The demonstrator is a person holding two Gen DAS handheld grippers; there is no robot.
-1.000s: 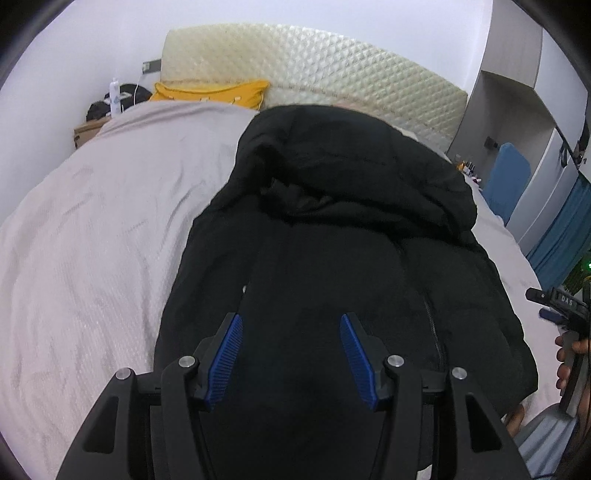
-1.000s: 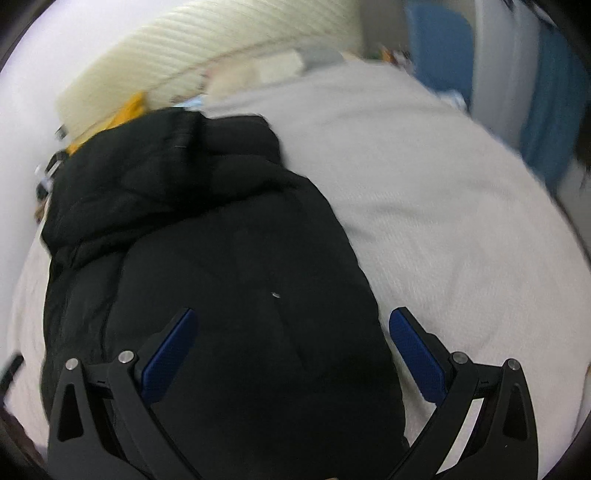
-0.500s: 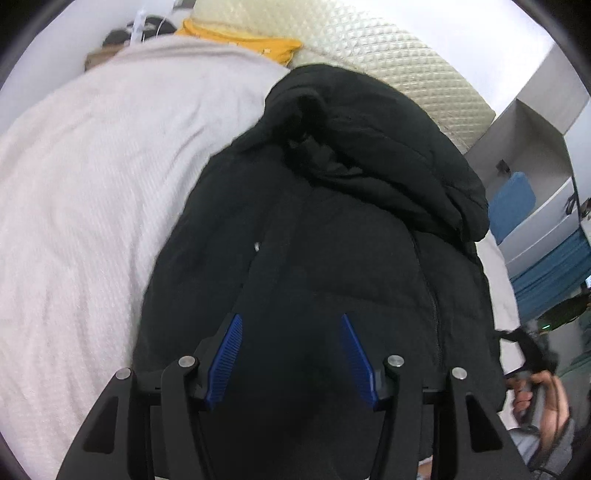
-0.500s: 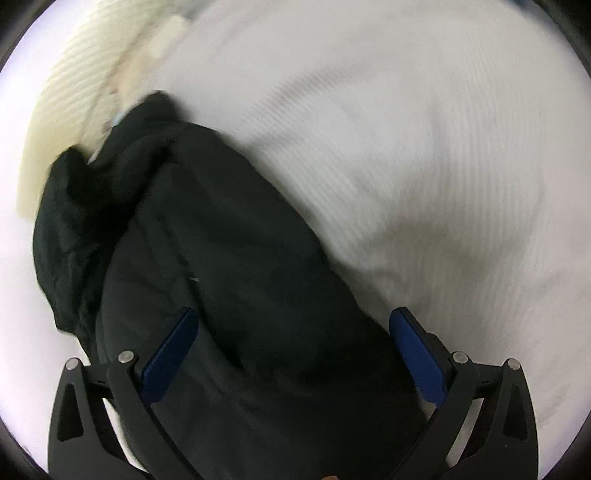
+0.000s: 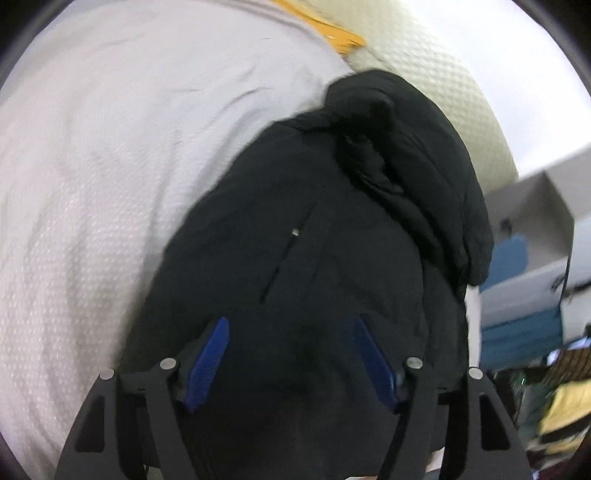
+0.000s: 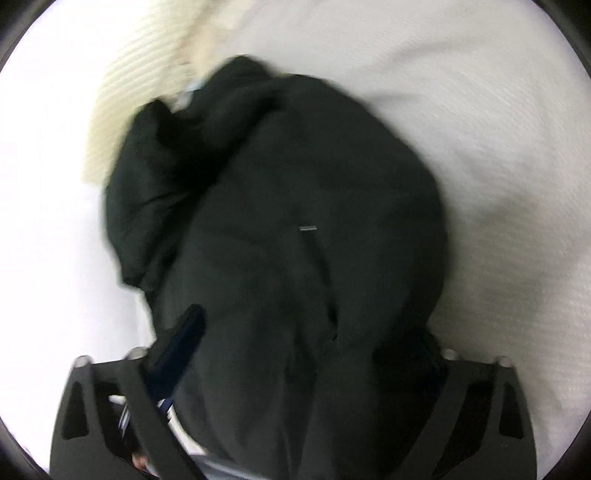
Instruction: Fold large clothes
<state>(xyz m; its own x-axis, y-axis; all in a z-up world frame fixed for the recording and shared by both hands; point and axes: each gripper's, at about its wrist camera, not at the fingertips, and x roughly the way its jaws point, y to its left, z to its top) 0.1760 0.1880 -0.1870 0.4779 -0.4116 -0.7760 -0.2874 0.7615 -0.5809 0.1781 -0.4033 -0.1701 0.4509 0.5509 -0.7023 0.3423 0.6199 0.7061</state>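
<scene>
Black padded fabric of the jacket [image 5: 332, 258] filled the middle of both wrist views; the garment lay on the bed [image 5: 110, 166], which was covered by a pale textured bedspread. Its bunched hood [image 5: 413, 155] lay toward the head of the bed, close to the cream quilted headboard [image 5: 436, 88], and a yellow pillow [image 5: 332, 31] showed at that same end. A small metal zipper pull [image 5: 295, 232] was visible on the jacket's front.

Left claw [image 5: 291, 362]: spread moderately wide, both blue pads [image 5: 207, 363] visible, with the near end of the jacket directly in front of and between them. Whether the pads touched the fabric could not be told. Bare bedspread lay off to its left side.

Right claw [image 6: 310, 369]: spread wide, with the jacket's near end bulging up between the fingers. The left blue pad [image 6: 181, 347] showed at the fabric's edge; the opposite pad was hidden behind the fabric. The gap between the fingers was not closed on the garment. This view was motion-blurred. Bedspread lay open on the jacket's right side, and the same zipper pull [image 6: 307, 228] showed near the garment's centre.

Blue and white furniture [image 5: 524, 280] stood beyond the bed's right edge in the left wrist view.
</scene>
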